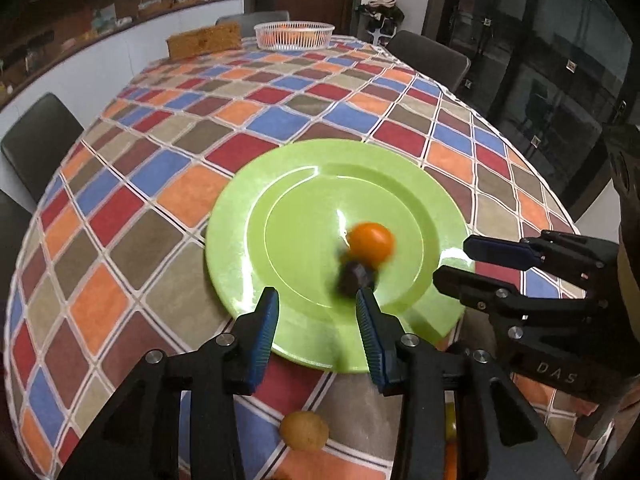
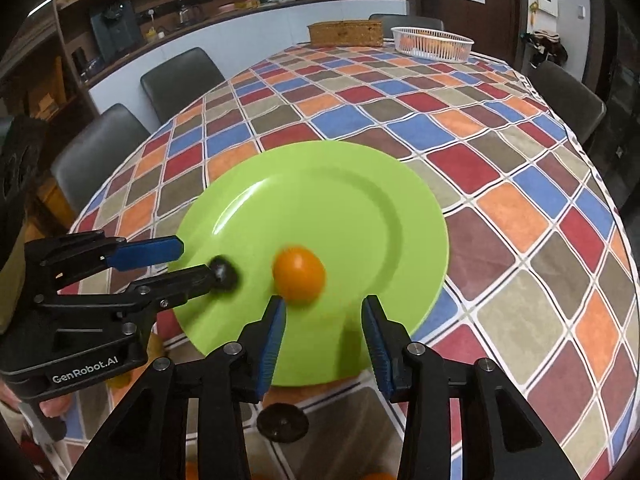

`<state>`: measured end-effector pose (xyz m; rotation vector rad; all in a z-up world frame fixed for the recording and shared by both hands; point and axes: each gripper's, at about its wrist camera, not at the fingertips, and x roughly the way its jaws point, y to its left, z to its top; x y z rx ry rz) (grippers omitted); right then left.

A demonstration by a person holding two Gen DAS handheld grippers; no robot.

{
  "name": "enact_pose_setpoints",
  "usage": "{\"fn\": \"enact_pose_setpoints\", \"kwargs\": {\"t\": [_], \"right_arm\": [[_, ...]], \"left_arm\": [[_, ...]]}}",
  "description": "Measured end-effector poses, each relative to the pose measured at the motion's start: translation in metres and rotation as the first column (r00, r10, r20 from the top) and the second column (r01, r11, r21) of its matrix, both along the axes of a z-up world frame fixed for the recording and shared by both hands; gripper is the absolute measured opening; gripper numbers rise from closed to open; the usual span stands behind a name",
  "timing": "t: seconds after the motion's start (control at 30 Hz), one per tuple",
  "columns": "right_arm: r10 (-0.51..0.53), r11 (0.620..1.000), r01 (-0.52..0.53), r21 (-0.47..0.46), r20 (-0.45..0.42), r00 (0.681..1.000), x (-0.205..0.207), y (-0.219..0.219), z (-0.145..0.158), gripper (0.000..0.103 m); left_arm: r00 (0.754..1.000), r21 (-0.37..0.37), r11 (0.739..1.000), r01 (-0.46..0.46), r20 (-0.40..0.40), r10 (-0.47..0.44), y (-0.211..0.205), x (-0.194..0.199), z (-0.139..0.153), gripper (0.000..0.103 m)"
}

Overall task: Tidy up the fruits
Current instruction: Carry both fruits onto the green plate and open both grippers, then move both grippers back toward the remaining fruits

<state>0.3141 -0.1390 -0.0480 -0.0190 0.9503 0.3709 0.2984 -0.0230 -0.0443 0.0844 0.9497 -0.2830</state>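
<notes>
1. Jaws of my left gripper [image 1: 318,300] stand wide apart, gripping nothing, over the green plate [image 1: 296,168].
2. Blurred dark fruit [image 1: 354,274], perhaps a plum, lies on it, touching the orange fruit [image 1: 370,240].
3. Right gripper [image 2: 324,306] jaws gape, likewise unladen.

On my table with the checked cloth [image 1: 280,120], the round green plastic plate [image 1: 304,184] lies near me. In it a round orange fruit [image 1: 370,242] touches a small dark fruit [image 1: 354,276]. Far behind stands a white slatted basket [image 1: 294,34], a woven straw box [image 1: 204,42] to its left.
</notes>
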Motion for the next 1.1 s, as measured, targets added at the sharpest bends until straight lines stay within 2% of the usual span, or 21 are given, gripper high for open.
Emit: {"fn": "enact_pose_setpoints", "kwargs": {"t": [0.3,0.43,0.53,0.63,0.93,1.1], "right_arm": [[0.01,1.0,-0.01,-0.002,0.099,0.995,-0.045,-0.006,0.031,0.041],[0.006,1.0,-0.007,0.006,0.15,0.989,-0.065,-0.009,0.046,0.051],[-0.004,1.0,0.003,0.006,0.19,0.982,-0.081,-0.013,0.057,0.052],[-0.021,1.0,0.017,0.022,0.204,0.979,-0.092,-0.018,0.062,0.059],[-0.038,0.999,0.035,0.02,0.219,0.975,-0.122,-0.034,0.065,0.059],[-0.046,0.999,0.048,-0.001,0.223,0.974,-0.136,-0.043,0.059,0.059]], "left_arm": [[0.989,0.024,1.0,-0.007,0.149,0.003,0.0,-0.05,0.038,0.049],[0.978,0.015,0.999,-0.028,0.207,0.024,0.003,-0.076,0.054,0.058],[0.971,0.014,0.999,-0.051,0.234,0.046,0.004,-0.094,0.062,0.064],[0.966,0.005,0.997,-0.073,0.25,0.069,0.005,-0.111,0.066,0.067],[0.954,0.001,0.993,-0.118,0.279,0.113,-0.003,-0.157,0.064,0.072],[0.955,-0.023,0.988,-0.151,0.255,0.151,-0.006,-0.174,0.053,0.073]]}}
